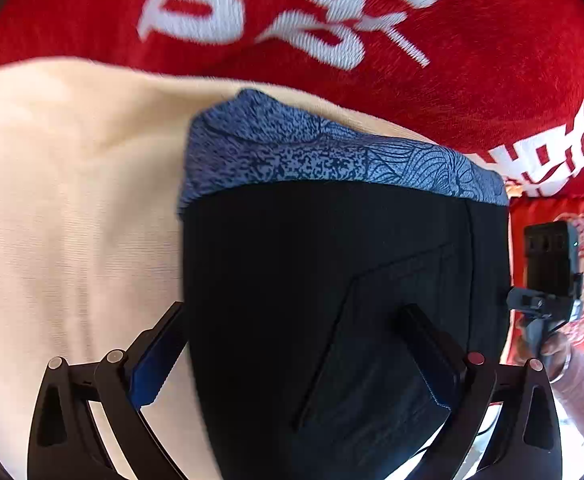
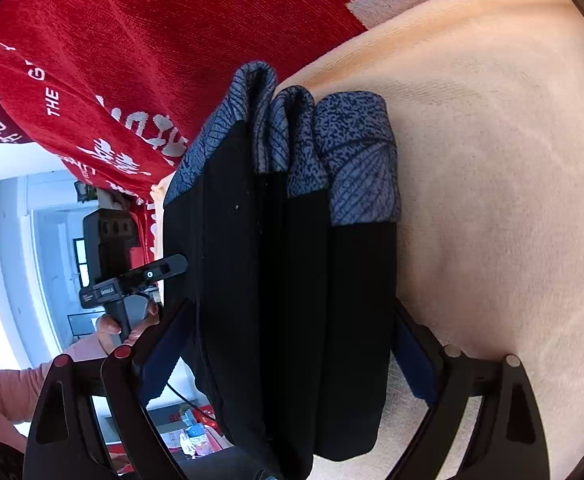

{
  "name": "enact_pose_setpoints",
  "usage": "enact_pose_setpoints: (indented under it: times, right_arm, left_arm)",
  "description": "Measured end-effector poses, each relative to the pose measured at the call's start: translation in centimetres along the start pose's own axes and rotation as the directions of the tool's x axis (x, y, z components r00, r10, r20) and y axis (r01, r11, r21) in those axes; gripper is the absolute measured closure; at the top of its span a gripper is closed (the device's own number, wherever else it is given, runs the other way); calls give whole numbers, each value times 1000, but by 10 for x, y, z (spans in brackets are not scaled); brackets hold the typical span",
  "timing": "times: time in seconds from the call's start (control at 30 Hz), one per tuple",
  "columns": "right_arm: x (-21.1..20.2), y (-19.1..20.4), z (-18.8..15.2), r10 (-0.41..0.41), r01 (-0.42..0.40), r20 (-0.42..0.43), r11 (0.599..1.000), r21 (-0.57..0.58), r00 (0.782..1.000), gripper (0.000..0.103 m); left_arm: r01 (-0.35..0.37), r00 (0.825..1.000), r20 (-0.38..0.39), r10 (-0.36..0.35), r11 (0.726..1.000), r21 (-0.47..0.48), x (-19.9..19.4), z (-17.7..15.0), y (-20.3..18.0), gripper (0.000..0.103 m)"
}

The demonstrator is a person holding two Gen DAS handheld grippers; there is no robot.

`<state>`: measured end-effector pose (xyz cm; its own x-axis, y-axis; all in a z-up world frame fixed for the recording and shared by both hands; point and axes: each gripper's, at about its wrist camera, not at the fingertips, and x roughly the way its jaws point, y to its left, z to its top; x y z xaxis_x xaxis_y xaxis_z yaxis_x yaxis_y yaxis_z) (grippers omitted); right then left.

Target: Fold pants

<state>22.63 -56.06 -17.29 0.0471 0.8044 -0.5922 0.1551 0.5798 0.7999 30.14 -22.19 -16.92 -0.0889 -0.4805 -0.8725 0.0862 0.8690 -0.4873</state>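
The folded pants [image 2: 283, 264] hang between both tongs, long axis running straight ahead toward the patterned cuffs [image 2: 332, 152]. The right tongs [image 2: 292, 344] clamp all layers edge-on. The left tongs [image 1: 292, 352] grip the flat side, above the cream blanket [image 1: 71, 200].

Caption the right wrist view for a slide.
Right gripper clamps folded black pants, blue patterned waistband layered on top, above a cream cloth.

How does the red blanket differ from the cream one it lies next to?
The red blanket carries white woven lettering; the cream blanket is plain, with no print. The red blanket lies beyond the folded pants, while the cream blanket spreads right beneath and beside them. The red one's weave looks ribbed and coarse in the right view; the cream one looks smoother. Both are soft cloth laid side by side.
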Motion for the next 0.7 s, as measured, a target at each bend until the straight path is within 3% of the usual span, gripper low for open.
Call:
enact_pose_setpoints:
  times: [0.07,0.2,0.3,0.37,0.4,0.5,0.7]
  right_arm:
    - [0,0,-1,-2,2,-4,1000,-8,1000,8]
    - [1,-1,2,6,-6,8,999,40,1000,5]
    - [3,4,4,-38,38,1,997,63,999,5]
    - [3,10,2,-91,91,1,995,49,996,14]
    - [2,12,1,-113,113,0,993,39,994,23]
    - [-5,13,-3,-94,93,20,995,48,995,38]
    - [-19,27,-10,-72,69,60,996,50,996,50]
  left_arm:
    - [28,1000,-5,-28,999,-19,5,0,2,0]
    - [15,1000,1,-15,1000,-16,4,-1,-2,0]
    - [-6,1000,-1,6,1000,-18,3,-1,-6,0]
    - [-40,999,27,40,999,0,-2,-3,-14,1]
    - [-55,997,49,54,998,20,-6,-5,-19,7]
    - [-80,993,88,75,995,53,-16,-10,-29,20]
    - [-95,990,110,88,994,60,-34,-19,-44,34]
